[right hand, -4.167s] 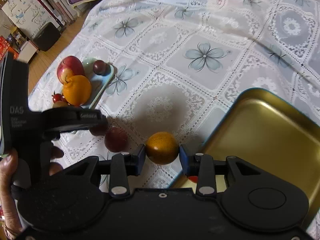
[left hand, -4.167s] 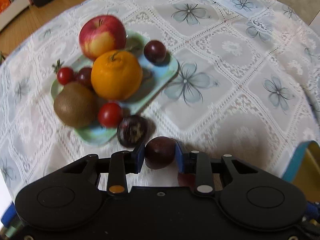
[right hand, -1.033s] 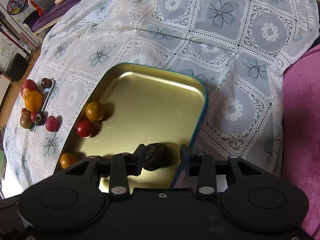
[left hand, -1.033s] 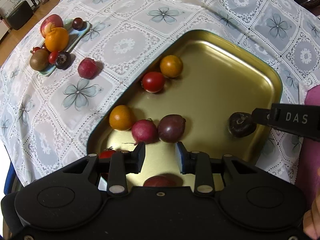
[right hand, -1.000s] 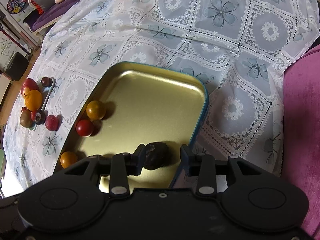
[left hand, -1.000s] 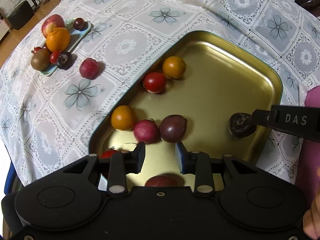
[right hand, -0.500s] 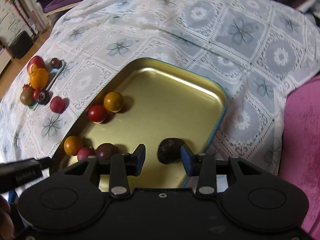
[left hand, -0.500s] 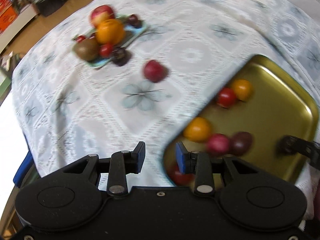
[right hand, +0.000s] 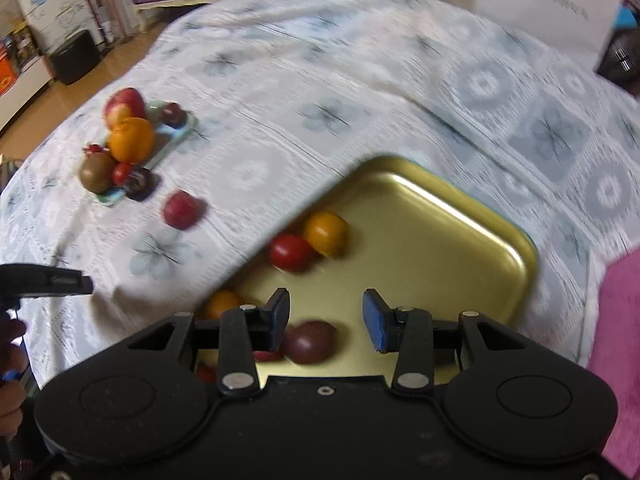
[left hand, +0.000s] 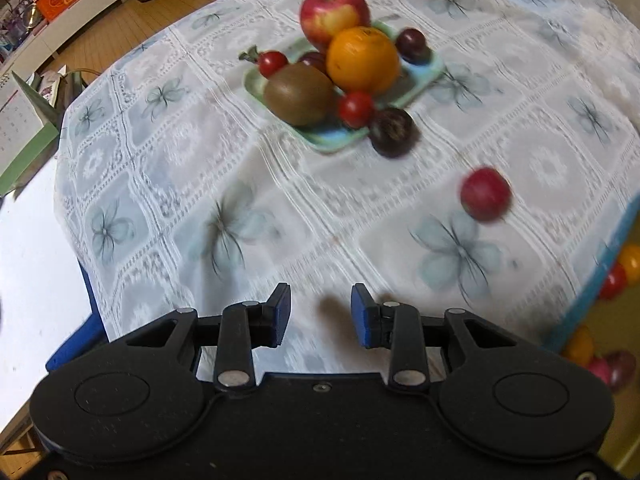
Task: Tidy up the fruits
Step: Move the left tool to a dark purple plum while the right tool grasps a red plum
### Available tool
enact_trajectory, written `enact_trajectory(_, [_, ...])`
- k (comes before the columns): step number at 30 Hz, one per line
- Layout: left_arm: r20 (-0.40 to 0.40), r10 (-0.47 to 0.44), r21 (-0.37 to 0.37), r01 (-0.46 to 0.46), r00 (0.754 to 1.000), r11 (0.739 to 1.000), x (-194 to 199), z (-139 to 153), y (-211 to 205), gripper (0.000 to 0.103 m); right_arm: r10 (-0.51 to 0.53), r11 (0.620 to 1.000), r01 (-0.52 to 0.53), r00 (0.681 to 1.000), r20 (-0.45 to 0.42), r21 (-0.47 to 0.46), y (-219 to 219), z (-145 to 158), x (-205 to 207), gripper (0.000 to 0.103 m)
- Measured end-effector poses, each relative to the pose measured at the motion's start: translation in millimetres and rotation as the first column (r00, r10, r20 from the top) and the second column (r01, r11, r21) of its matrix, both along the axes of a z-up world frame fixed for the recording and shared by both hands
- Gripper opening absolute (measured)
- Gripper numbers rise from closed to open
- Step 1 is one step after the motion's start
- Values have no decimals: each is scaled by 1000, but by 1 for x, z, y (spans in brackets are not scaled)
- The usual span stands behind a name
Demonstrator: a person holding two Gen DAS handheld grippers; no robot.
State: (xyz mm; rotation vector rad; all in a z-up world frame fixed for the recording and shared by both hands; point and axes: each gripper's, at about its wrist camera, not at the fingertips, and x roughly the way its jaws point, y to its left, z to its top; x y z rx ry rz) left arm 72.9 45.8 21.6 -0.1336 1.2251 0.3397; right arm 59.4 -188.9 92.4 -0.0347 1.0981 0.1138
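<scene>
My left gripper (left hand: pixel 321 316) hangs open over bare tablecloth with nothing between its blue pads. Ahead of it a pale green plate (left hand: pixel 430 74) carries an apple (left hand: pixel 334 12), an orange (left hand: pixel 362 60), a kiwi (left hand: pixel 300 94), cherry tomatoes and dark plums. A red fruit (left hand: pixel 485 194) lies loose on the cloth to the right. My right gripper (right hand: pixel 326 320) is open above the gold tray (right hand: pixel 480 216). A purple fruit (right hand: pixel 310 342) rests in the tray under the gap, untouched. An orange fruit (right hand: pixel 326 234) and a red tomato (right hand: pixel 290 252) lie farther in.
The tray's blue edge (left hand: pixel 592 280) runs along the right of the left wrist view. A pink cloth (right hand: pixel 620 320) lies right of the tray. The table's edge drops off at the left, with wooden floor (left hand: pixel 160 12) and shelves beyond. A hand (right hand: pixel 10 360) holds the left tool.
My left gripper has swung left off the tray to the cloth before the fruit plate. My right gripper let go of the dark wrinkled fruit and moved left across the tray.
</scene>
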Motion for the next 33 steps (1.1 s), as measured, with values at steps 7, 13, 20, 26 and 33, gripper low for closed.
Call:
enact_trajectory(7, [19, 11, -18, -11, 1000, 1000, 27, -7, 21, 43, 91, 989, -82, 994, -65, 121, 58, -13, 42, 43])
enact_trajectory(13, [35, 20, -13, -20, 999, 1000, 49, -15, 36, 43, 57, 994, -52, 997, -47, 99, 93, -37, 74, 43])
enact_trajectory(20, [52, 41, -48, -39, 998, 998, 51, -23, 58, 46, 22, 987, -7, 996, -91, 160, 119, -63, 101, 44])
enact_trajectory(26, [65, 44, -77, -39, 997, 996, 49, -24, 62, 46, -48, 994, 57, 994, -103, 93, 134, -84, 114, 49])
enact_trajectory(33, [68, 9, -110, -1, 998, 994, 55, -21, 51, 46, 0, 993, 18, 988, -152, 117, 125, -94, 116, 41])
